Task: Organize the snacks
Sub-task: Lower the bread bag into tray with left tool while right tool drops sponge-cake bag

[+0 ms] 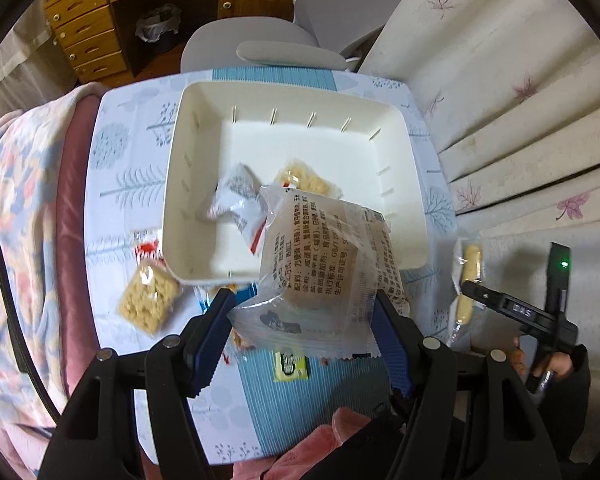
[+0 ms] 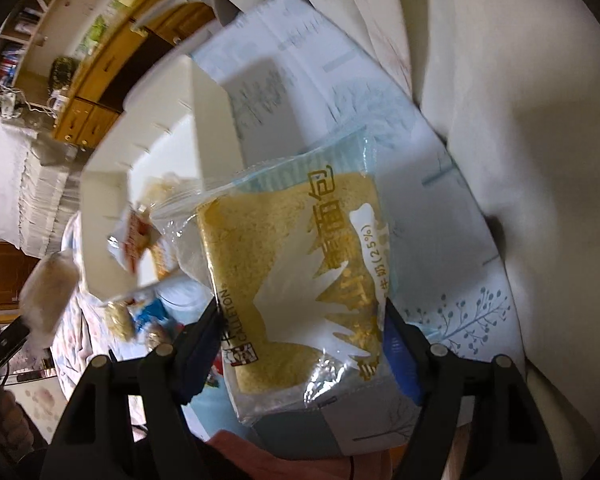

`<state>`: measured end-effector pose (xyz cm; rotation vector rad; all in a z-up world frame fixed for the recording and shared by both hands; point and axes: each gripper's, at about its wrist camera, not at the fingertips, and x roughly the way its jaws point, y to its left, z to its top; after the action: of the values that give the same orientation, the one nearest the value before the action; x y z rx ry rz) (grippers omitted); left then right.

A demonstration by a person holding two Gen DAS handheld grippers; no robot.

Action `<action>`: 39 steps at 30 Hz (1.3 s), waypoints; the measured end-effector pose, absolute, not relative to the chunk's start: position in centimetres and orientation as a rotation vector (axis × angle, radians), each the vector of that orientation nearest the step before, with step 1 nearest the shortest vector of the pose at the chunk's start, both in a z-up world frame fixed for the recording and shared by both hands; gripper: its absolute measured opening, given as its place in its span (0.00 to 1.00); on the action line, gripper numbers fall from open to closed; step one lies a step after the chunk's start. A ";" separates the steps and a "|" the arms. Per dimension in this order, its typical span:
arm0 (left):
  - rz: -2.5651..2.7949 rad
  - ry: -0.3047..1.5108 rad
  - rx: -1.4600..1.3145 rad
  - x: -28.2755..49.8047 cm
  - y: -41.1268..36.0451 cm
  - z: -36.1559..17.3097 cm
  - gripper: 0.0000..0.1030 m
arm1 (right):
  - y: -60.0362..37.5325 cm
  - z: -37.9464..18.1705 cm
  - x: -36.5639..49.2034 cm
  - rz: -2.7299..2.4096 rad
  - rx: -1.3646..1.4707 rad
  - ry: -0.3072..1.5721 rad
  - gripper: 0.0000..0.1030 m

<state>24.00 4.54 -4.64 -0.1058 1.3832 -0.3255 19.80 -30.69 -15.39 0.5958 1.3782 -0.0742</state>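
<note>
My left gripper (image 1: 302, 300) is shut on a clear packet (image 1: 324, 264) with a brown pastry and printed text, held over the near rim of the white bin (image 1: 284, 92). Inside the bin lie a white-and-red wrapper (image 1: 236, 200) and a noodle snack (image 1: 304, 180). My right gripper (image 2: 300, 308) is shut on a bread packet (image 2: 292, 280) with white and gold print, above the table beside the bin (image 2: 160, 80). In the left wrist view the right gripper (image 1: 520, 312) shows at the right with that packet (image 1: 470, 276) edge-on.
On the blue-and-white tablecloth (image 1: 300, 408) lie a noodle cake packet (image 1: 148, 304), a red packet (image 1: 148, 248) and a small green packet (image 1: 290, 366). A grey chair (image 1: 260, 52) stands beyond the table. Pale bedding (image 1: 500, 80) lies right, a flowered blanket (image 1: 20, 200) left.
</note>
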 end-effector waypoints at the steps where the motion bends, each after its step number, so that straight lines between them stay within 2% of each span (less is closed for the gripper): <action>1: -0.332 1.376 -0.107 24.4 4.6 -4.7 0.65 | -30.7 -14.7 20.0 -0.070 0.592 1.365 0.72; 10: -0.390 1.279 -0.098 26.7 5.5 -5.8 0.65 | -26.7 -11.8 22.9 -0.018 0.563 1.296 0.72; 22: -0.464 1.149 -0.056 27.8 5.7 -8.7 0.66 | -23.8 -12.4 27.7 -0.043 0.602 1.276 0.73; 28: -0.532 1.091 -0.080 27.6 4.8 -8.3 0.69 | -23.0 -12.9 29.0 -0.032 0.592 1.279 0.77; 32: -0.523 1.095 -0.090 27.2 4.4 -7.7 0.78 | -23.0 -13.1 29.0 -0.007 0.611 1.275 0.84; 39: -0.479 1.128 -0.102 25.3 4.7 -7.4 0.79 | -24.1 -11.6 28.0 0.009 0.622 1.229 0.84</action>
<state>25.32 4.67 -7.40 -0.1023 1.1276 -0.4787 27.97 -24.06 -11.62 0.6216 1.2286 0.0087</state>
